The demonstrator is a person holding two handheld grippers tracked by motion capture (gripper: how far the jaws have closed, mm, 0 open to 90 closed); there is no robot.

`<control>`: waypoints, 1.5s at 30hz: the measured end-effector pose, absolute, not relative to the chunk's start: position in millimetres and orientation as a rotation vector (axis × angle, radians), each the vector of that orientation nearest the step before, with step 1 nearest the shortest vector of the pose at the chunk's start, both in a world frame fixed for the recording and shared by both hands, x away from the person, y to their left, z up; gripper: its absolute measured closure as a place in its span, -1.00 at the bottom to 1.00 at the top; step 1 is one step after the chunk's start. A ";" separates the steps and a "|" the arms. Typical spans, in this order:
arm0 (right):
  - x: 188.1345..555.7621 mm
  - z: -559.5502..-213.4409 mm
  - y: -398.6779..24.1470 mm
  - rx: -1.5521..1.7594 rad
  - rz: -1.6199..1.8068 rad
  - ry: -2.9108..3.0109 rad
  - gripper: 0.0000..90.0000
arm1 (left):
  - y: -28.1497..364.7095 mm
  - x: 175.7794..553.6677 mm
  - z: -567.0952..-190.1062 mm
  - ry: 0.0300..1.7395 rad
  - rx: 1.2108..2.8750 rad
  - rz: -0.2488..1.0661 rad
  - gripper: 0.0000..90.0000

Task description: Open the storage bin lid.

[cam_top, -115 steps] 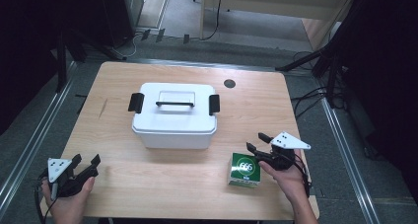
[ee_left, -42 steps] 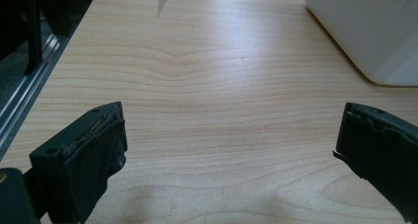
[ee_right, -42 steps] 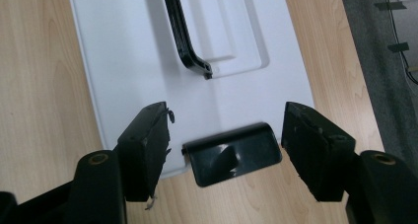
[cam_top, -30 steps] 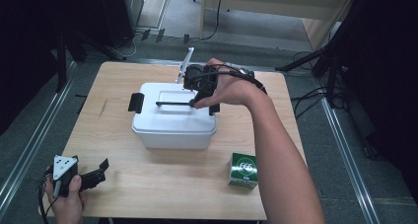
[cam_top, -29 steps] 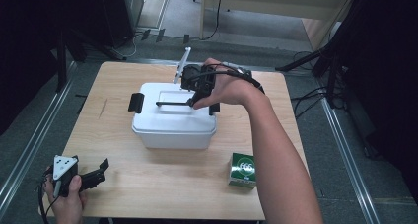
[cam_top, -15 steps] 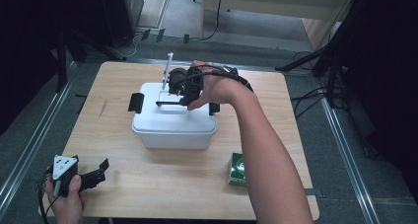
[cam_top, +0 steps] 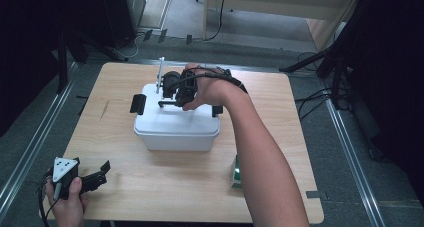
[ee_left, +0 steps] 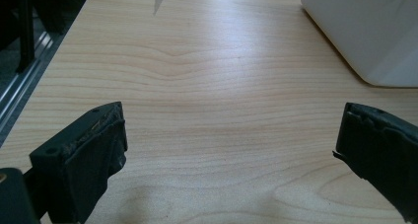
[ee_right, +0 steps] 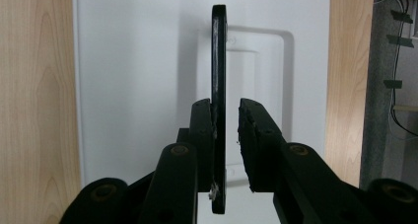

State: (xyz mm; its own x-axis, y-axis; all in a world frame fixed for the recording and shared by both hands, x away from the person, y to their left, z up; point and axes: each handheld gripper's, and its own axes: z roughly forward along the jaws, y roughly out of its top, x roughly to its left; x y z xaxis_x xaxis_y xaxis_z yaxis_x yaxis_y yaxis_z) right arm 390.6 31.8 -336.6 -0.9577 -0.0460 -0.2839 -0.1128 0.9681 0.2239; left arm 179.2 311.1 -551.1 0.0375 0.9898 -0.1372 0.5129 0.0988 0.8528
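Right gripper view: tool closing around upright handle, seemingly not yet clamped.

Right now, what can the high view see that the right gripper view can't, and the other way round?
High view alone: the person's left gripper resting near the table's corner, the green carton partly behind the forearm, and the box's black side latches.

Right gripper view alone: a narrow gap between one pad and the black handle, which touches the other pad; the jaws have just been closing.

Both: the white box, its handle, the right gripper and the wooden table.
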 end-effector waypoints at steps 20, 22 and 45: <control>396.2 -344.0 46.2 -0.183 0.202 2.825 0.84 | 312.0 178.9 -550.9 1.581 1.525 0.746 -1.00; 395.9 -343.8 46.4 -0.172 0.199 2.829 0.85 | 312.1 178.9 -550.9 1.580 1.525 0.746 -1.00; 390.9 -306.6 25.2 -0.163 0.290 2.793 0.90 | 311.6 178.6 -551.1 1.575 1.528 0.749 -1.00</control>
State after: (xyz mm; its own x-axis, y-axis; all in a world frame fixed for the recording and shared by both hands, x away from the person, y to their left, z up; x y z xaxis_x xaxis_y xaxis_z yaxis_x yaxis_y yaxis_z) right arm 390.9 25.2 -306.6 -0.9399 -0.0790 -0.3321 -0.1454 0.9728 0.1803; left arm 178.6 311.6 -551.1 0.0498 0.9888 -0.1407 0.5149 0.0953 0.8519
